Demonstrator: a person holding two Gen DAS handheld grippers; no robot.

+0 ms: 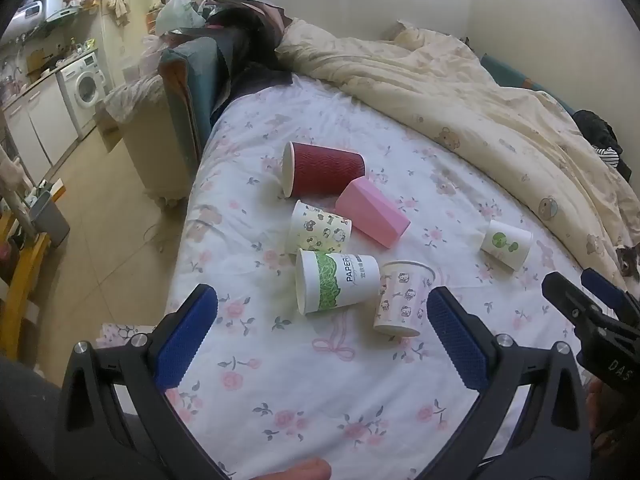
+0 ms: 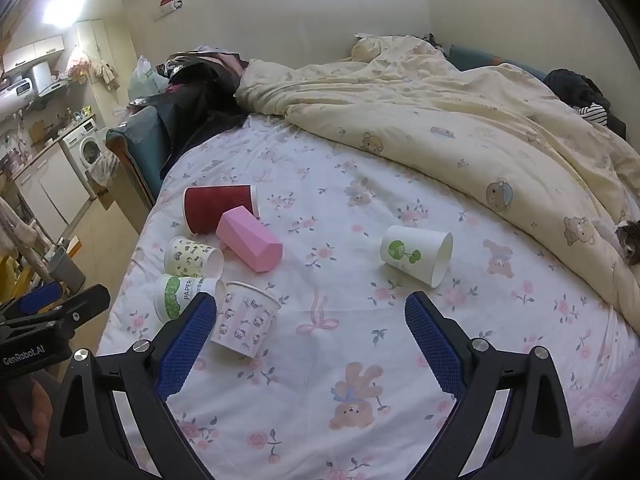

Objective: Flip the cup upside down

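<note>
Several cups lie on the floral bed sheet (image 1: 304, 392). A dark red ribbed cup (image 1: 323, 174) and a pink faceted cup (image 1: 372, 216) lie on their sides at the back. A cartoon-print cup (image 1: 320, 229) and a green "PAPER" cup (image 1: 336, 282) lie in front of them. A Hello Kitty cup (image 1: 402, 298) stands tilted beside them. A white cup with a green logo (image 2: 416, 255) lies apart to the right. My left gripper (image 1: 320, 300) is open and empty, just short of the "PAPER" cup. My right gripper (image 2: 310, 304) is open and empty, its left finger beside the Hello Kitty cup (image 2: 245, 318).
A cream bear-print duvet (image 2: 460, 120) is bunched along the back and right of the bed. Dark clothes and bags (image 1: 240, 36) pile at the head end. The bed's left edge drops to a tiled floor (image 1: 104, 240) with a washing machine (image 1: 86, 88) beyond.
</note>
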